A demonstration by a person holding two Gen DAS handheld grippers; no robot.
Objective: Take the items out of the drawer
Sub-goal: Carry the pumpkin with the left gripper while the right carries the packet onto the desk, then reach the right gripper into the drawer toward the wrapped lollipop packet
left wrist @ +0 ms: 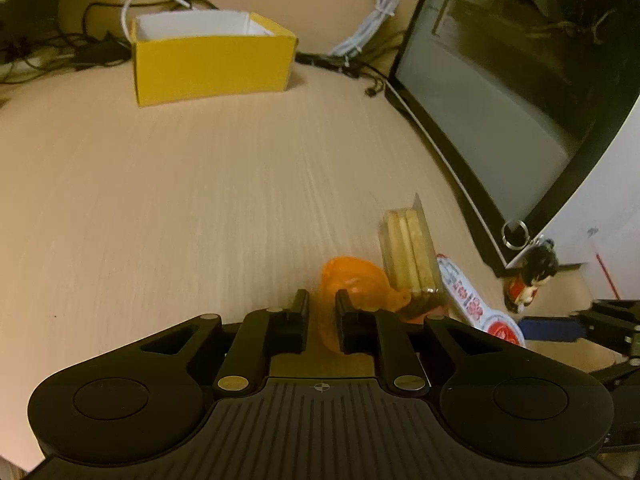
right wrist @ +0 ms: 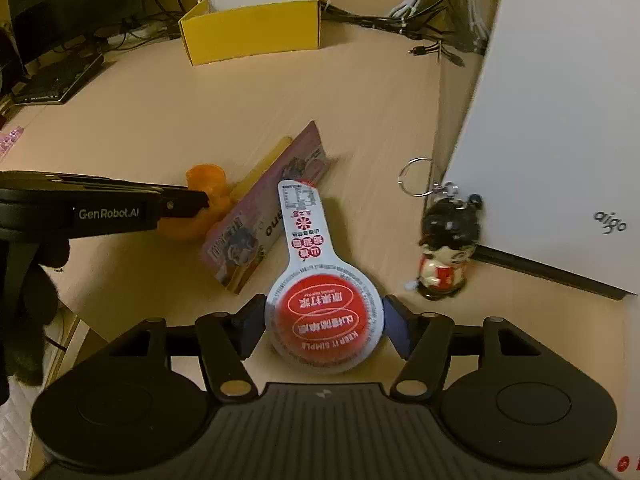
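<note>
My left gripper point(left wrist: 322, 312) points down at the wooden desk point(left wrist: 200, 200), its jaws a narrow gap apart. A crumpled orange item point(left wrist: 360, 284) lies on the desk between and just beyond the fingers, with a sliver of space on the left side. My right gripper point(right wrist: 324, 320) straddles the round red end of a white spoon-shaped packet point(right wrist: 324, 316) that lies flat on the desk; the blue pads point(right wrist: 254, 326) stand at its rim without squeezing it. A card pack point(right wrist: 256, 220) leans between the two items. A doll keychain point(right wrist: 444, 256) stands to the right.
A yellow open box point(left wrist: 212, 64) sits at the back of the desk among cables point(left wrist: 372, 20). A white computer case point(right wrist: 560, 120) with a dark glass side point(left wrist: 500, 80) walls off the right. A dark keyboard point(right wrist: 60, 76) lies at the far left.
</note>
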